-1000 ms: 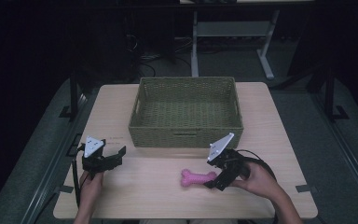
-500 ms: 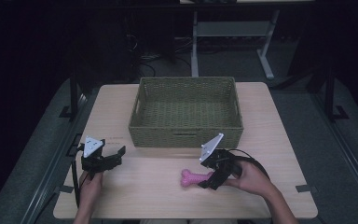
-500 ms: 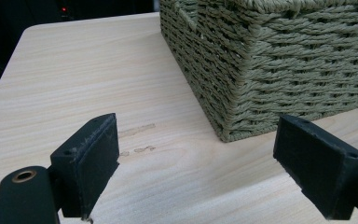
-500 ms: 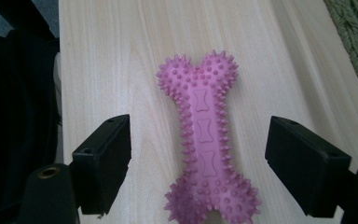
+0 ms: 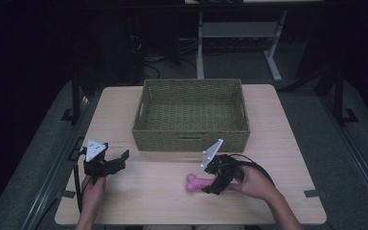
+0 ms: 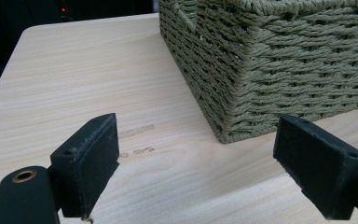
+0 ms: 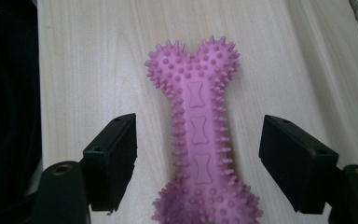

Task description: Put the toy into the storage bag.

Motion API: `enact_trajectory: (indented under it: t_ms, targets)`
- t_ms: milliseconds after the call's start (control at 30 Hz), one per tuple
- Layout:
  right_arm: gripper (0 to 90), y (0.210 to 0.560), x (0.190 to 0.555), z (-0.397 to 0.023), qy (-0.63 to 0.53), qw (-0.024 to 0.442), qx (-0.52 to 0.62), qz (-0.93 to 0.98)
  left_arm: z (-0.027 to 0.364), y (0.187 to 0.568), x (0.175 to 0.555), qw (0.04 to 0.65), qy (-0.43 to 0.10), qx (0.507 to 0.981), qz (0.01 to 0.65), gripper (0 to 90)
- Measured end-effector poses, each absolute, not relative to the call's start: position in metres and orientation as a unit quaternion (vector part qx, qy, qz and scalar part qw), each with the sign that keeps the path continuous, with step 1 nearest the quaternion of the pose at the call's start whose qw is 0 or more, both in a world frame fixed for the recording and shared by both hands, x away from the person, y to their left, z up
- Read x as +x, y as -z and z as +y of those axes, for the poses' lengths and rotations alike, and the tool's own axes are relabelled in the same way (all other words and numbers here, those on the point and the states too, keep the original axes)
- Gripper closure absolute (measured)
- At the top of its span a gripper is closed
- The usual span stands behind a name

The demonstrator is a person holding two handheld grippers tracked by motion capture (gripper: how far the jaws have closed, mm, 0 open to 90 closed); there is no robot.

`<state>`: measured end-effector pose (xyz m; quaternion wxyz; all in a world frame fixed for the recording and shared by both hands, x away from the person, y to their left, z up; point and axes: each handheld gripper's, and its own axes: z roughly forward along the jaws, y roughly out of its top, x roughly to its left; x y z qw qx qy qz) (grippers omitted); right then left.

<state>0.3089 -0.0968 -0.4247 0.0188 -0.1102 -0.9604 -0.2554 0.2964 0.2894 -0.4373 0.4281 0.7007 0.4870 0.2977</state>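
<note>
A pink spiked bone-shaped toy (image 5: 196, 182) (image 7: 198, 140) lies flat on the wooden table (image 5: 158, 201), in front of the woven green basket (image 5: 191, 115). My right gripper (image 5: 214, 184) (image 7: 200, 163) sits low over the toy's right end. Its jaws straddle the toy's shaft and have just been closing, with a gap left on each side, so it is open. My left gripper (image 5: 117, 162) (image 6: 205, 163) rests near the table's left front, open and empty, aimed at the basket's near left corner (image 6: 233, 93).
The basket looks empty and takes up the table's middle back. Bare tabletop lies between the two grippers and at the right front. A desk frame (image 5: 239, 33) stands on the dark floor beyond the table.
My right gripper has slid left and down onto the toy, so its jaws now flank the shaft, and the jaws have narrowed. The left gripper and the toy have stayed put.
</note>
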Motion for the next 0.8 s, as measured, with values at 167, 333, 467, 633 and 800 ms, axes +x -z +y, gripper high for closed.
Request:
enact_trajectory:
  t_ms: [167, 333, 467, 633, 800]
  targets:
    - [30.2, 0.427, 0.309, -0.094, 0.250, 0.023, -0.107, -0.962, 0.289, 0.437, 0.297, 0.428, -0.297, 0.702, 0.486, 13.7]
    - [33.7, 0.429, 0.309, -0.090, 0.247, 0.021, -0.099, -0.964, 0.289, 0.438, 0.297, 0.427, -0.297, 0.702, 0.486, 13.7]
    - [38.1, 0.431, 0.310, -0.088, 0.244, 0.014, -0.095, -0.965, 0.290, 0.438, 0.296, 0.427, -0.298, 0.702, 0.487, 13.7]
    - [41.3, 0.433, 0.309, -0.086, 0.236, 0.013, -0.090, -0.968, 0.291, 0.437, 0.297, 0.430, -0.297, 0.698, 0.489, 13.7]
    - [44.4, 0.436, 0.310, -0.086, 0.231, 0.014, -0.088, -0.969, 0.291, 0.438, 0.297, 0.429, -0.295, 0.699, 0.490, 13.7]
